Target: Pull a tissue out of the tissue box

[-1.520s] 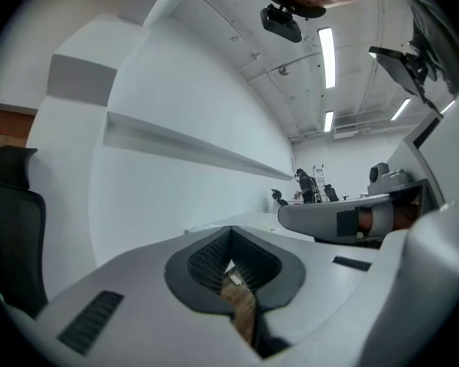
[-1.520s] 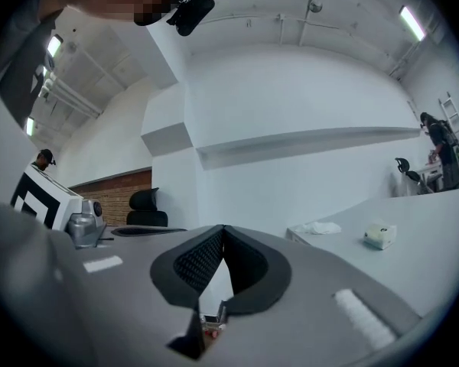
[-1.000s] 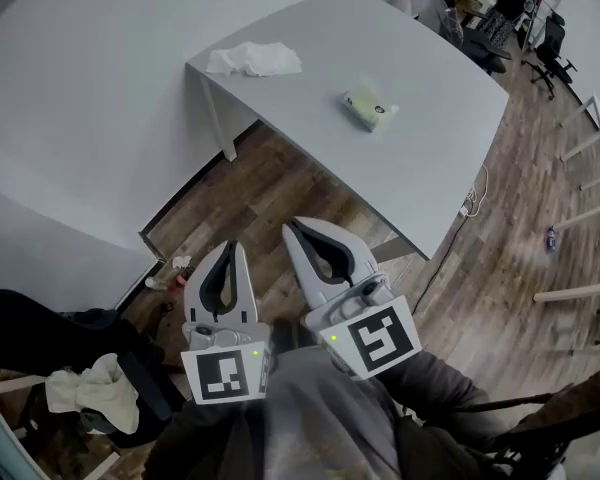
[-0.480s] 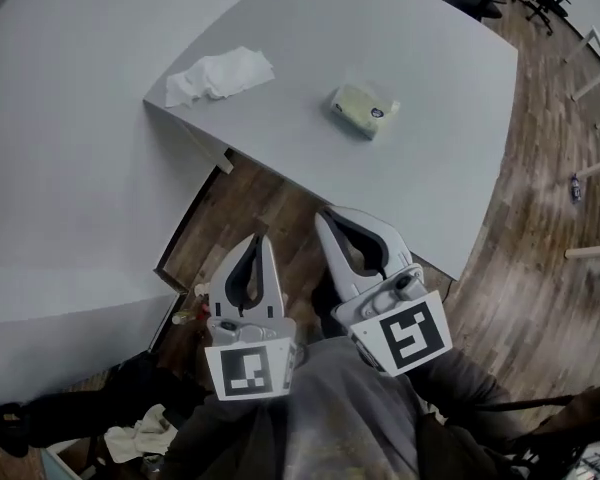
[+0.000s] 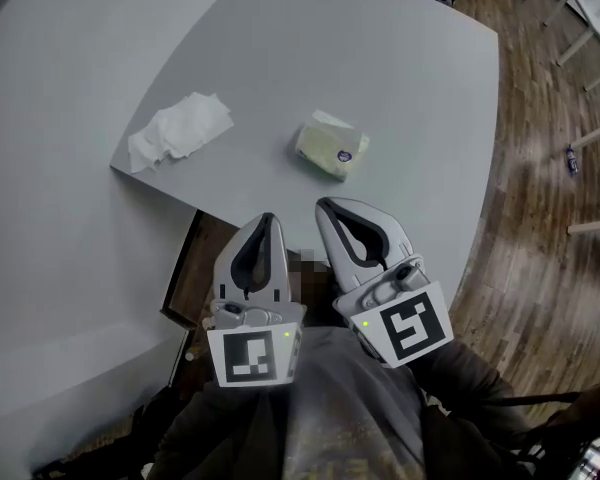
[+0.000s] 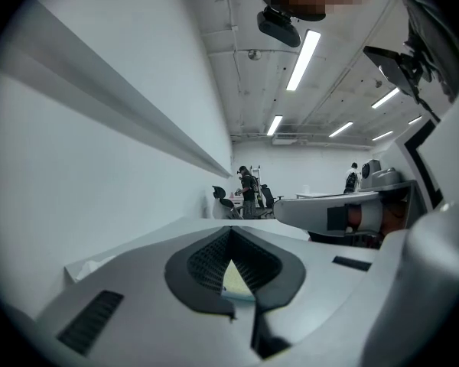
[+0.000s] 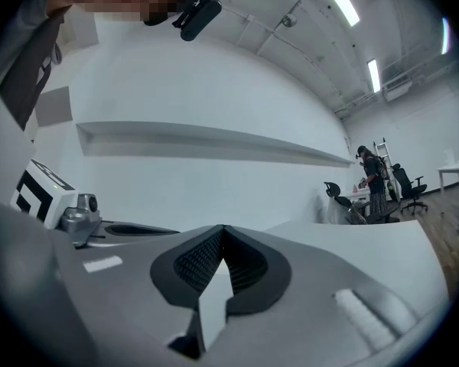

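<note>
On table (image 5: 410, 78), tissue box (image 5: 334, 152) with tissue (image 5: 327, 122)

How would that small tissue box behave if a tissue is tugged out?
Probably light: the tissue box is small and lies loose on the smooth table, so it may slide or lift. The crumpled tissue nearby suggests sheets are floppy.

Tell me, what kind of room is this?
Probably an open office or lab workspace: a big plain grey table stands on a wood-plank floor, there are swivel office chairs further back, and long strip lights hang on a bare ceiling.
</note>
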Motion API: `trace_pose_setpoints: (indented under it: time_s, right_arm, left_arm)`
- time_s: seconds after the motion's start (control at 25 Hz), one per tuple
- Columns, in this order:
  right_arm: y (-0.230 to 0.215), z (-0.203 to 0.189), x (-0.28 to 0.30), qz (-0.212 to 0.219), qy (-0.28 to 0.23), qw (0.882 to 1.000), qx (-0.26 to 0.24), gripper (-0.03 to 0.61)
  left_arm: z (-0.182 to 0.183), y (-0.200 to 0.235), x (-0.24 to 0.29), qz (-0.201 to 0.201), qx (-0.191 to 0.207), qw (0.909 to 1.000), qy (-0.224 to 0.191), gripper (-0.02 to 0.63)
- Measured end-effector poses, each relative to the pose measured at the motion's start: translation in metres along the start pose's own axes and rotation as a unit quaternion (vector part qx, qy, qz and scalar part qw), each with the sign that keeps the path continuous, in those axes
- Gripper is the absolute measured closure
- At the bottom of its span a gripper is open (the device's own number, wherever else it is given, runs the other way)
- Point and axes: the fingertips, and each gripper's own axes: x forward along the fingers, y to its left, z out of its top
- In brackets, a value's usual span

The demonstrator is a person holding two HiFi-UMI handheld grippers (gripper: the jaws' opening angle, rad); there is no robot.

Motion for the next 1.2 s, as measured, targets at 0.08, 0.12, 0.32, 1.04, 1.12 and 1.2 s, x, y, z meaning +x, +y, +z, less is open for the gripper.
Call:
trace_pose_setpoints:
  time_s: [0.08,0.12,0.32,1.04,1.12,1.2]
  right_arm:
    - [-0.015,0.008,0.005,-0.011,-0.008,1.000,0.000,0.577]
    - [-0.022,0.011,0.008,-0.016,-0.011,1.000,0.000,0.577]
    - [-0.056,0.004,0.020,-0.042,-0.004,0.999,0.014,0.577]
    - [-0.156,-0.105,0.056,-0.134,0.089,0.986,0.043,0.396]
    - [-0.159,-0.112,0.064,-0.123,0.099,0.987,0.038,0.396]
    - [-0.161,-0.124,0.073,-0.110,0.112,0.987,0.036,0.396]
  left_arm:
    - [0.006,-0.005,0.019,-0.013,0.002,0.9999,-0.002,0.615]
    - [0.008,-0.007,0.029,-0.020,0.002,0.9998,-0.001,0.615]
    - [0.003,-0.020,0.074,-0.059,0.001,0.9982,0.013,0.615]
    - [-0.112,-0.034,0.189,-0.149,-0.050,0.9785,0.133,0.615]
    - [-0.118,-0.033,0.196,-0.154,-0.052,0.9766,0.141,0.615]
    - [-0.125,-0.029,0.203,-0.157,-0.052,0.9749,0.150,0.615]
